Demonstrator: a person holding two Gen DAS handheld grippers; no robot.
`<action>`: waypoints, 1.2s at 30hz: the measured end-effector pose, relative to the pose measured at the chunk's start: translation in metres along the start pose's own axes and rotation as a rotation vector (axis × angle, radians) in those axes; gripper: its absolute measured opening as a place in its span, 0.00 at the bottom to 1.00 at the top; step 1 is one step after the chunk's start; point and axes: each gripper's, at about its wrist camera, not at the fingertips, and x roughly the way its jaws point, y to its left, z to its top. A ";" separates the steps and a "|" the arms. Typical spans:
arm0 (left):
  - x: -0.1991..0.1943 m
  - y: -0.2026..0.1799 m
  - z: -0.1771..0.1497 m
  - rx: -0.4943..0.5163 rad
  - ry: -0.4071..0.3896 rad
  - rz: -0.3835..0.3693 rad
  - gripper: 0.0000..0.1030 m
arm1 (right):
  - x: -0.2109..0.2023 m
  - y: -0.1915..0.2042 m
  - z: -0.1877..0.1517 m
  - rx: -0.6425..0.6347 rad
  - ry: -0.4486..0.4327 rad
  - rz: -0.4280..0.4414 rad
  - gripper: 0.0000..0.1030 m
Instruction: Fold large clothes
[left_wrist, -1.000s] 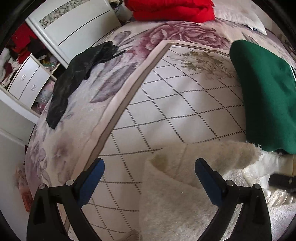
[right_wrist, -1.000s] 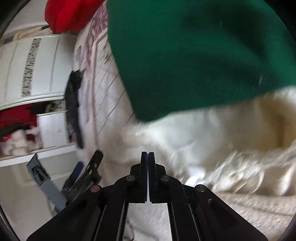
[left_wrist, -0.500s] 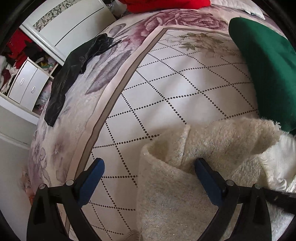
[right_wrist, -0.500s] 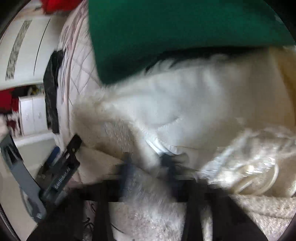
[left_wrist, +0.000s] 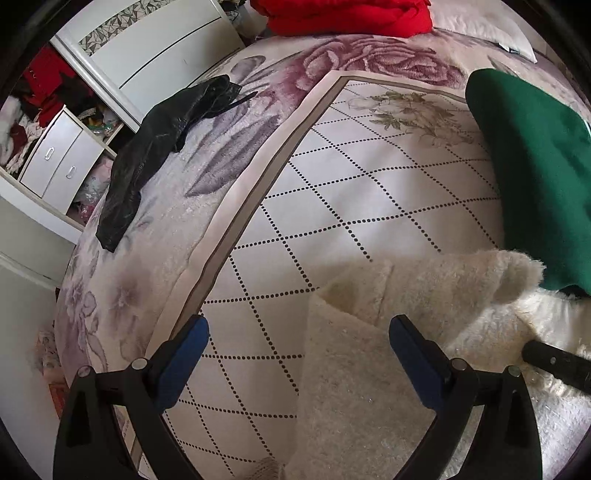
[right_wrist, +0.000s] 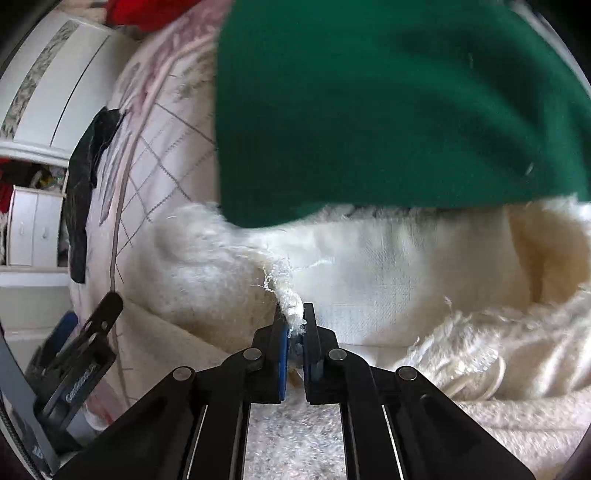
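Note:
A fluffy cream garment lies on the bed, its far part folded back toward me. My left gripper is open and empty, its blue fingertips straddling the garment's left edge just above it. In the right wrist view my right gripper is shut on a fuzzy fold of the cream garment. The right gripper's black body shows in the left wrist view at the right. The left gripper shows at lower left in the right wrist view.
A green garment lies at the right, overlapping the cream one's far edge. A black garment lies on the floral bedspread at left. Folded red clothes sit at the far end. White drawers stand beside the bed.
My right gripper opened, then shut on a fold of the cream garment. The raised cream fold has shifted right and lower. My left gripper stays open.

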 end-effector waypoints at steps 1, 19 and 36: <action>-0.004 0.001 -0.001 0.000 -0.005 -0.003 0.97 | 0.004 -0.007 0.003 0.035 0.030 0.052 0.09; -0.065 -0.147 -0.119 0.284 0.111 -0.152 0.97 | -0.125 -0.203 -0.186 0.163 0.106 -0.388 0.66; -0.057 -0.152 -0.125 0.259 0.110 -0.105 1.00 | -0.127 -0.285 -0.235 0.470 -0.030 -0.097 0.33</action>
